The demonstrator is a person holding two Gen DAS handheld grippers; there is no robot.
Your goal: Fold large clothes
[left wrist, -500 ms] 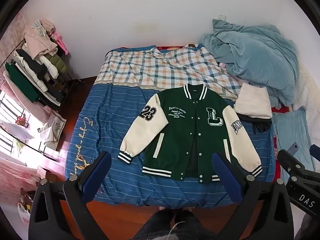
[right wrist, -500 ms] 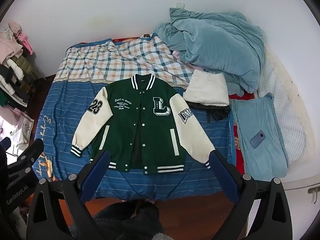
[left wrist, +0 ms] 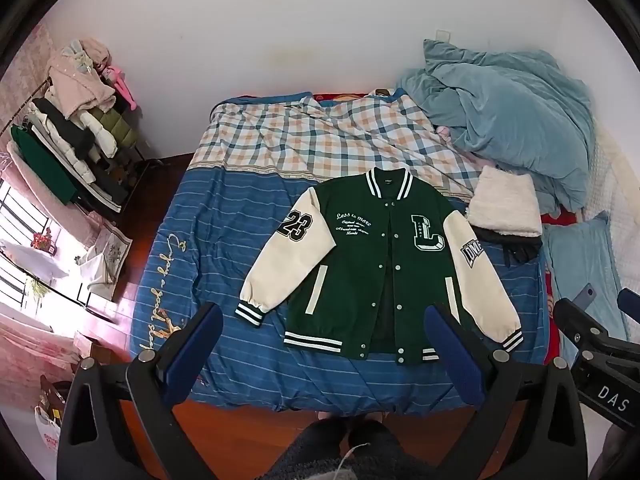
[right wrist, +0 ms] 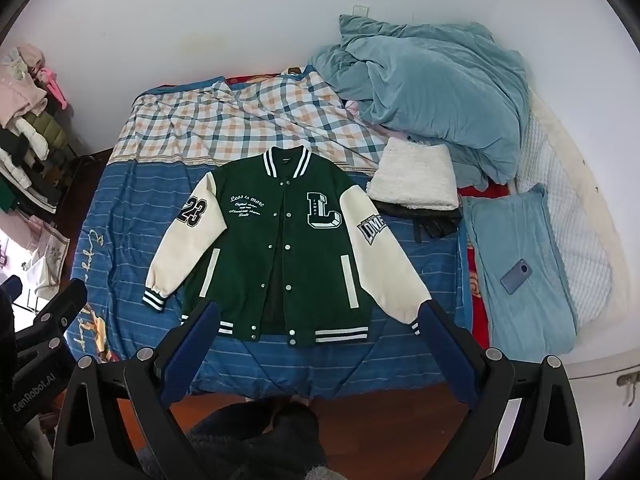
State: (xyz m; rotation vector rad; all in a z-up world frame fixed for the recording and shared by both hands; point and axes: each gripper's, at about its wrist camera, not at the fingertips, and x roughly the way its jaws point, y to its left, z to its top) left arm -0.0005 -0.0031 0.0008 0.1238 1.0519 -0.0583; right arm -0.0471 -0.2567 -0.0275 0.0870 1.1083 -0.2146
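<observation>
A green varsity jacket (left wrist: 360, 256) (right wrist: 256, 248) with cream sleeves, a white "L" and a "23" patch lies flat and face up on the blue striped bed cover (left wrist: 192, 264) (right wrist: 120, 240), front unbuttoned, both sleeves angled outward. My left gripper (left wrist: 322, 326) hangs high above the bed's near edge, jaws wide open, nothing between them. My right gripper (right wrist: 318, 322) is held the same way, open and empty, above the jacket's hem. Each gripper shows at the edge of the other's view.
A folded white fleece (right wrist: 414, 174) on a dark garment lies right of the jacket. Behind are a rumpled blue duvet (right wrist: 432, 92), a blue pillow with a phone (right wrist: 516, 276) and a plaid sheet (left wrist: 320, 140). A clothes rack (left wrist: 64, 148) stands left. Feet show below.
</observation>
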